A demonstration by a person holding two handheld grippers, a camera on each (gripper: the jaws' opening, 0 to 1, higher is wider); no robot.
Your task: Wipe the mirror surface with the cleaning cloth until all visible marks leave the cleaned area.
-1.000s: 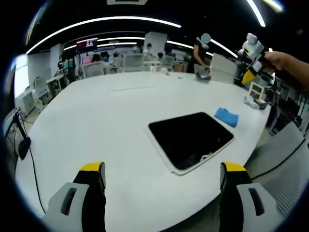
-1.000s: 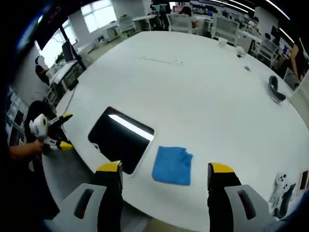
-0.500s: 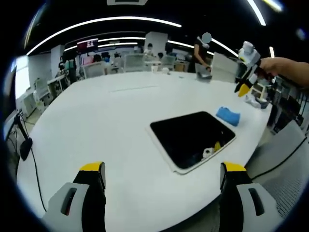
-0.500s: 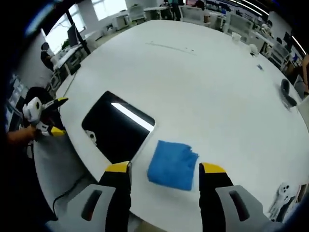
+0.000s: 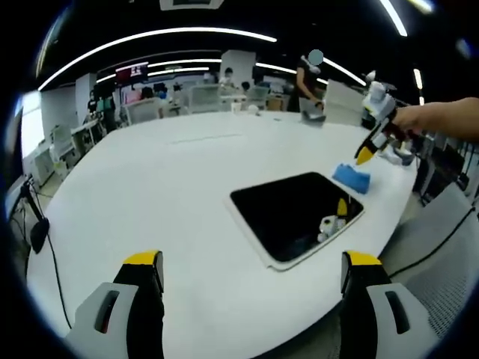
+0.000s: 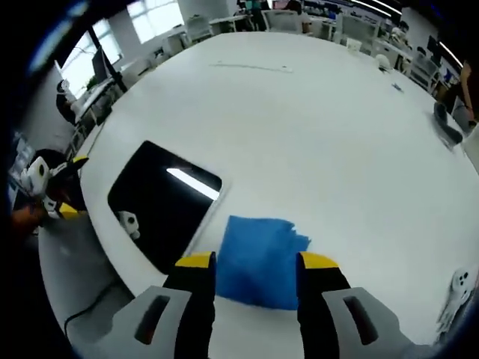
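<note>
Jaws of the right gripper point(image 6: 252, 262) stand apart, yellow-tipped, one on each side of the blue cleaning cloth point(image 6: 258, 251), whose near edge lies between them; whether they touch the cloth cannot be told. The cloth is a rumpled, folded square lying flat on the white tabletop point(image 6: 314, 142), just beside the mirror point(image 6: 161, 203) and close to the tabletop's curved edge. The mirror is a dark rounded rectangle with a pale rim, flat on the tabletop, one corner near that same edge; it reflects a bright ceiling strip and a small image of the gripper. Beyond the mirror, away from the edge, the tabletop runs broad and bare.

Jaws of the left gripper point(image 5: 252, 269) are wide apart and hold nothing, hovering over the tabletop's edge with the mirror ahead of them. In the left gripper view the cloth lies just past the mirror's far corner, with the right gripper's yellow tips directly above it, held by a hand point(image 5: 419, 120).
</note>
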